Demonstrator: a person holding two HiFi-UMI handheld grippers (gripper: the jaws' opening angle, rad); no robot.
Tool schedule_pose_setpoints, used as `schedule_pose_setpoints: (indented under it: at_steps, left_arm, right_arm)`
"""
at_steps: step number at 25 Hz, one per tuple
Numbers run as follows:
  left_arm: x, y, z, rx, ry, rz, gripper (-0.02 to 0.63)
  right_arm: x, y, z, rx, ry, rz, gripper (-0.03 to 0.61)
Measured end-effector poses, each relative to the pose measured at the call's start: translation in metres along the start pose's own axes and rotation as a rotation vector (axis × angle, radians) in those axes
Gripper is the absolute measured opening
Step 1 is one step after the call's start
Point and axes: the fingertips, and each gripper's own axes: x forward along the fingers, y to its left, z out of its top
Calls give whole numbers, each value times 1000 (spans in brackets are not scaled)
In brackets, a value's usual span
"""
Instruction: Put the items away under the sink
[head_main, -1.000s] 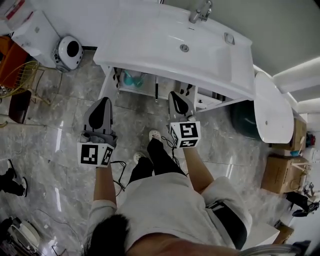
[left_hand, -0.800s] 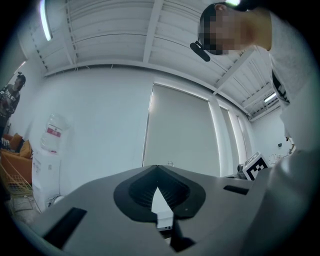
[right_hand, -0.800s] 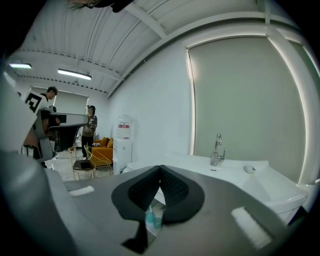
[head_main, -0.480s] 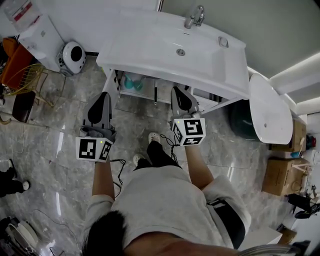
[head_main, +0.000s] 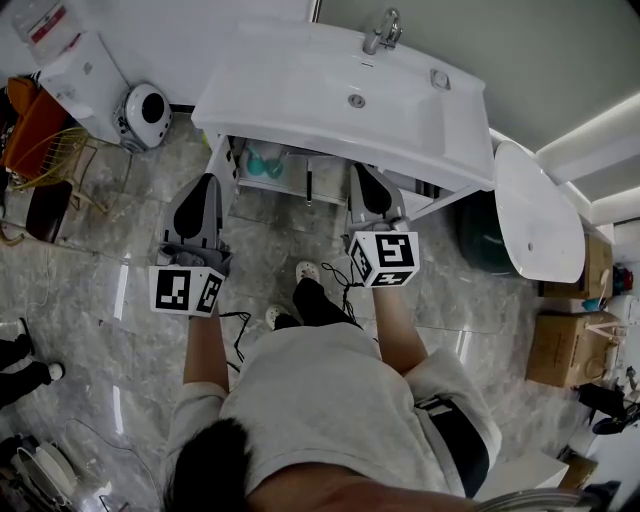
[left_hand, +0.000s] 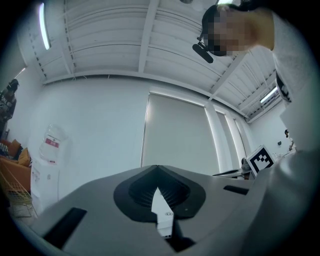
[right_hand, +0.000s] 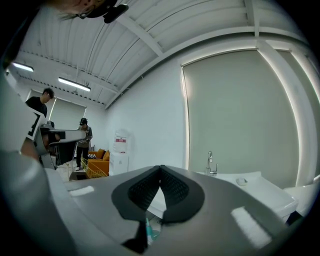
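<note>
Head view: left gripper and right gripper, both closed and empty, sit mid-frame below the teal item on the shelf under the sink, nearer the left one; left gripper view: jaws together, facing wall; right gripper view: same, sink lower right.

The room was bright and evenly lit. A ceiling light strip glowed in the left gripper view, and ceiling tubes in the right one. The glossy floor carried pale streaks of glare, and the white sink looked nearly washed out. Both gripper views curved strongly toward black, vignetted corners.
</note>
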Motion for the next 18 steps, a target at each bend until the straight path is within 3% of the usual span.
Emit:
schedule_pose_setpoints:
  at_steps: [18]
  left_arm:
    - [-28, -10, 16, 9, -31, -18, 7]
  right_arm:
    - [-27, 20, 17, -16, -44, -8, 11]
